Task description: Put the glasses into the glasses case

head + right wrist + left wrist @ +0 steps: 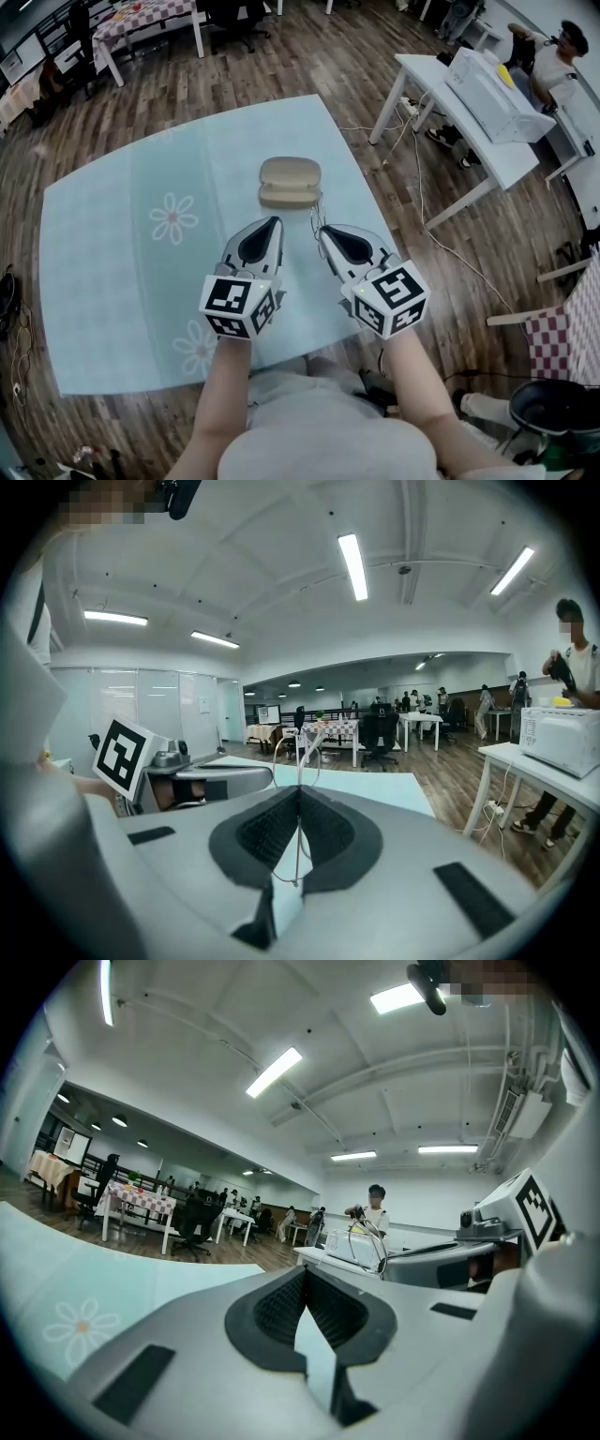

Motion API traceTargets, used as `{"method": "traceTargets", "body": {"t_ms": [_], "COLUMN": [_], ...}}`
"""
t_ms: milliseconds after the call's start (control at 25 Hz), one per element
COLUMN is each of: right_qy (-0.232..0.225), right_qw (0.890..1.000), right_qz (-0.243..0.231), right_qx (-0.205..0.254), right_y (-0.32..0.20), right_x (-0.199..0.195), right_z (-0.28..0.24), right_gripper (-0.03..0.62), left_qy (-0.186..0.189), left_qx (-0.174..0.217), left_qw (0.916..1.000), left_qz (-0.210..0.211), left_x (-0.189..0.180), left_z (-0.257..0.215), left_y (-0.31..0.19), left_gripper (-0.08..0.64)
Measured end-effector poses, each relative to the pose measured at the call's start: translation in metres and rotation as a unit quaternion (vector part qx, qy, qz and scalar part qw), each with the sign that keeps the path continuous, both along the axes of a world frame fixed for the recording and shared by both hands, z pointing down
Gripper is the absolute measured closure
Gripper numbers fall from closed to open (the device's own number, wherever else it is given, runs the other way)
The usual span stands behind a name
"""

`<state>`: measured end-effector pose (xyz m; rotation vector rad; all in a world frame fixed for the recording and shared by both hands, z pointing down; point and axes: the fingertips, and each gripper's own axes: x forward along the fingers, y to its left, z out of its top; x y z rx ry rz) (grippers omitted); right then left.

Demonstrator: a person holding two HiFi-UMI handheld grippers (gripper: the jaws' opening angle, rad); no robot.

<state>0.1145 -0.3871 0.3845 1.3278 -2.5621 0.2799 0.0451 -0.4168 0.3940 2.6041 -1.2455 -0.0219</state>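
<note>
On the tablecloth [112, 281], glasses case [290, 181] (shut) lies clear of edges.

Grey left claw [277, 221] and right claw [322, 229], black ribbed pads [267, 832], black-and-white marker cubes [239, 305], pale grey top [319, 436]

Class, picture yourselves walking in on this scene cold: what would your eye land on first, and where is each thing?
Two grippers with black-and-white marker cubes fill the near side of the pale blue flowered tablecloth. The right gripper is shut on thin wire-framed glasses, and the left gripper beside it is shut with nothing in it. Just beyond their tips, a beige glasses case lies near the middle of the cloth.
</note>
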Motion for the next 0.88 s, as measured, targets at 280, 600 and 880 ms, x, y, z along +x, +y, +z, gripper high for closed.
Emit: {"method": "traceTargets", "body": {"t_ms": [280,600,880], "right_qy": [0.019,0.033,0.051], "right_qw": [1.0,0.998,0.996], "right_qz": [-0.019,-0.046,-0.064], "right_qx": [-0.003,-0.02,-0.035], "right_y": [-0.02,-0.058,-0.09], "right_x": [-0.001,0.0,-0.001], "right_z": [0.004,0.017,0.038], "right_gripper": [0.58,0.58,0.58], "left_qy": [-0.006,-0.019,-0.019], "left_qx": [-0.013,-0.025,-0.043], "left_qw": [0.9999,0.9995,0.9987], "left_qz": [-0.006,-0.008,-0.018], "left_x": [-0.003,0.006,0.003], "left_z": [0.01,0.016,0.03], "left_y": [-0.011,-0.031,-0.047], "left_gripper": [0.551,0.551,0.551]}}
